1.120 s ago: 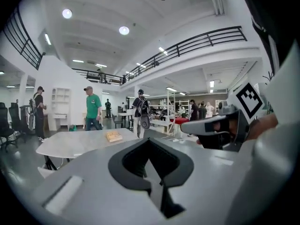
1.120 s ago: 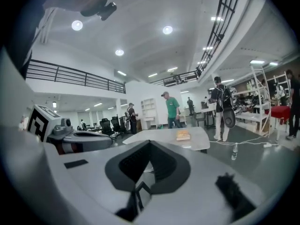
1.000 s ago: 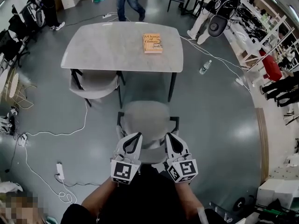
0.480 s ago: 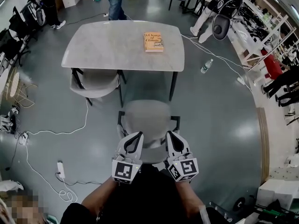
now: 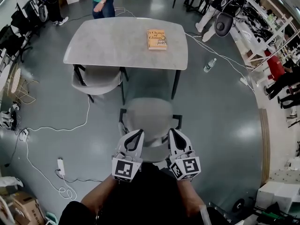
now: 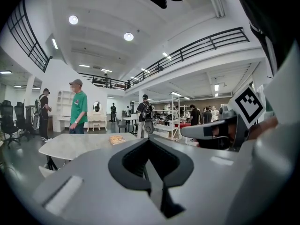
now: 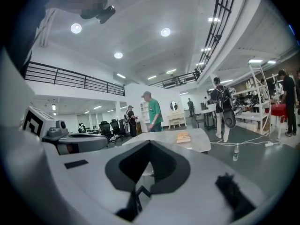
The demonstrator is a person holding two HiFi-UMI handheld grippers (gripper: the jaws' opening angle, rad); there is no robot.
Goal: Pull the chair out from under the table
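Presently, the grey chair stands on the near side of the table, clear of its edge, while a second chair sits partly tucked under the table's near-left edge. A book lies on the table's far right part. The left gripper and right gripper hang over the chair's back on the side away from the table, both with jaws closed together and nothing between them.
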